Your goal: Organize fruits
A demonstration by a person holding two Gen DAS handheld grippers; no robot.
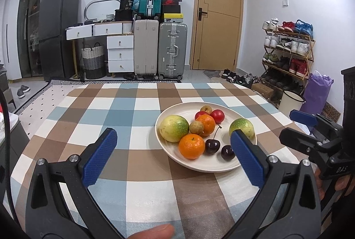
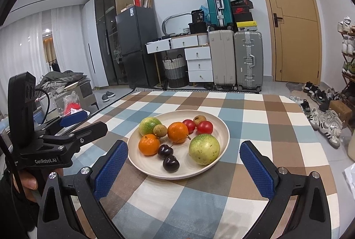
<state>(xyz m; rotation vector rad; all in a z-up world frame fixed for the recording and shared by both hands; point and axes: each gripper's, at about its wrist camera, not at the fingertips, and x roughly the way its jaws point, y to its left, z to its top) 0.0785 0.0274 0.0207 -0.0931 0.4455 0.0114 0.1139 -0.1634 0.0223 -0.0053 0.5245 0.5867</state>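
Observation:
A white plate point(image 1: 190, 107) point(image 2: 221, 128) sits on the checked tablecloth and holds fruit: two green-yellow passion fruits point(image 1: 174, 131) point(image 2: 204, 148), two oranges point(image 1: 191, 146) point(image 2: 149, 144), two dark cherries point(image 1: 212, 146) point(image 2: 170, 163), two red tomatoes point(image 1: 217, 115) point(image 2: 205, 127) and two brown longans point(image 1: 196, 127) point(image 2: 160, 130). My left gripper point(image 1: 175, 157) is open and empty, just short of the plate's near left side. My right gripper point(image 2: 188, 170) is open and empty, its fingers either side of the plate's near edge. Each gripper shows in the other's view point(image 1: 310, 128) point(image 2: 73, 125).
The table point(image 1: 133, 105) carries a blue, brown and white checked cloth. Beyond it stand suitcases point(image 1: 159, 50), white drawers point(image 1: 119, 52), a dark fridge point(image 1: 57, 32), a wooden door point(image 1: 217, 17) and a shoe rack point(image 1: 288, 48). A white bin point(image 1: 289, 102) stands right of the table.

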